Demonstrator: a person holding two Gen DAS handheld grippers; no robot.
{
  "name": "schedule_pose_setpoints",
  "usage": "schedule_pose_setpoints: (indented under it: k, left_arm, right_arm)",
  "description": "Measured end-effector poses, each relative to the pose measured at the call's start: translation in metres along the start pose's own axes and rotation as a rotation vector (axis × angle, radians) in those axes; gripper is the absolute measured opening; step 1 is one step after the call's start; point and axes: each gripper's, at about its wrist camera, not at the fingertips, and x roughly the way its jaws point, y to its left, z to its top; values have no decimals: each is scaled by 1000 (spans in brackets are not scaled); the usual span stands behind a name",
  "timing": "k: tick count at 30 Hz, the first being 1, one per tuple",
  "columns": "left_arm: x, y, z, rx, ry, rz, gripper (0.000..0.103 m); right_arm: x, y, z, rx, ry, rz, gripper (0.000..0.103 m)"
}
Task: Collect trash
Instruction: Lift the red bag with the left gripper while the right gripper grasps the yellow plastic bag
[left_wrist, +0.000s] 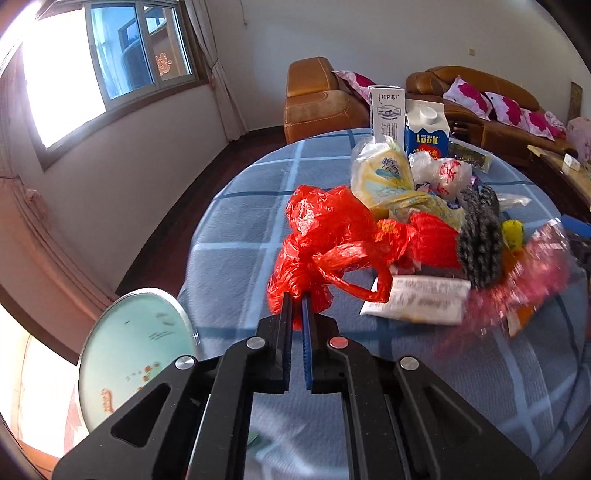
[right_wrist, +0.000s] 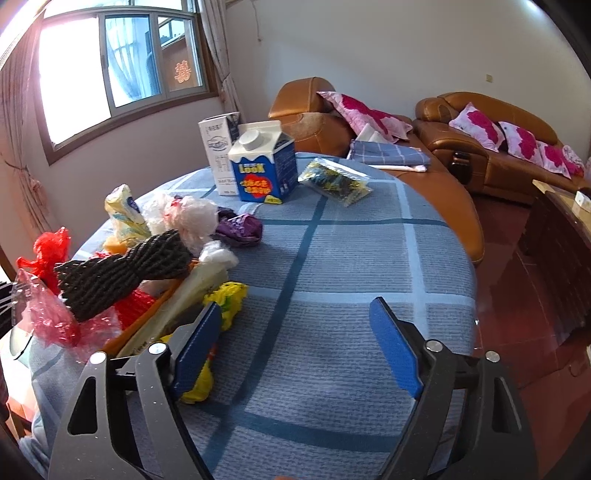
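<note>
Bag (left_wrist: 325, 240) pinched in left claw (left_wrist: 297, 295).

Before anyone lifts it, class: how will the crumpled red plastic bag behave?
The crumpled red plastic bag looks thin and creased, so probably floppy and light. Its loose handle loop may snag neighbouring trash. The left claw, closed on it, will likely hold.

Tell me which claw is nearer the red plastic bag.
Left. The left claw is shut on the red plastic bag at its near end. The right claw hangs open over bare tablecloth, with the trash pile between it and the bag.
</note>
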Motion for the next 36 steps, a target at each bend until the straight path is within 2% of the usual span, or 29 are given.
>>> schedule_pose_setpoints:
  k: [10,15,21,25,29,32,36]
  left_arm:
    - [-33,16,-40,-8,29,8,5]
    - [-37,23,-40,-24,19,9,5]
    - [-35,22,-43,-26,24,2,5]
    - [-36,21,-43,-21,25,-3,5]
    - [-37,21,-43,-23,26,-4,5]
    - [-37,22,-42,-26,27,-6,5]
    - [-37,22,-42,-24,25,-1,5]
  right_arm:
    - [-5,18,-4,-27,12,37,72]
    - [-12,36,-9,-68,17,88,72]
    - [-8,41,-14,-89,37,81,72]
    - [-1,39,-14,-109,57,55,70]
    - [-1,21,-5,-102,33,-47,70]
    - [-2,0,2,-52,28,-84,70]
    - [-3,-14,6,-21,18,-76,70]
